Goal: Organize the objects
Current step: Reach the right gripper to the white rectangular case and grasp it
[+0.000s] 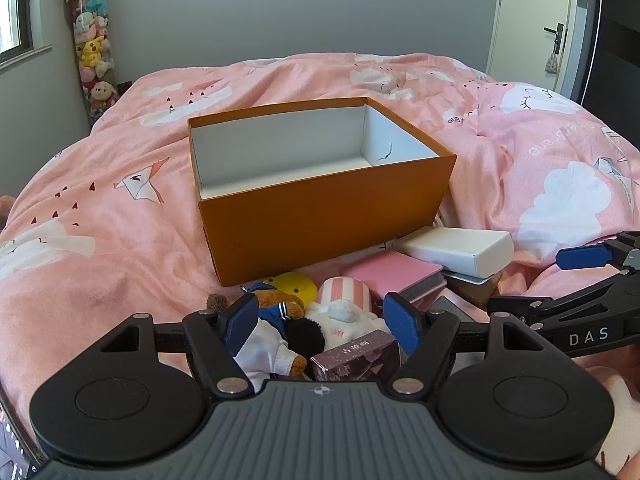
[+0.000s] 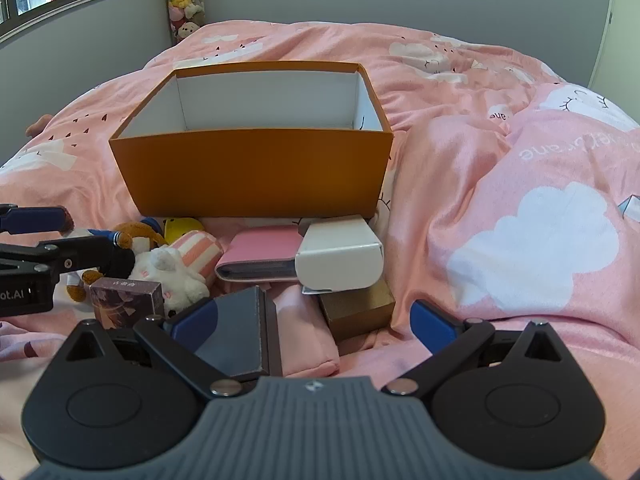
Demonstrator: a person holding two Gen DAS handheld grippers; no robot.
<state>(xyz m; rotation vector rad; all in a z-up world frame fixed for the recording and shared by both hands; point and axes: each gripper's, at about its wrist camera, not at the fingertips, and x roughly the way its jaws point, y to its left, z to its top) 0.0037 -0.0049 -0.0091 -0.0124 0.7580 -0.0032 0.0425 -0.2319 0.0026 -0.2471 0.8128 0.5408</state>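
orange box (image 1: 320,216): on pink duvet (image 1: 100,248), visible interior bare | toys and small boxes (image 2: 338,258): piled on the duvet before it | left gripper (image 1: 320,322): jaws apart, gripping nothing | right gripper (image 2: 314,326): jaws wide apart, gripping nothing

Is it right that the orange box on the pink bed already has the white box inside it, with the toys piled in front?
Not quite. The orange box is empty; the right wrist view shows only its bare white interior. The white box lies outside, in front of it on the bed, resting over the pink case. The toys are piled in front, as you said.
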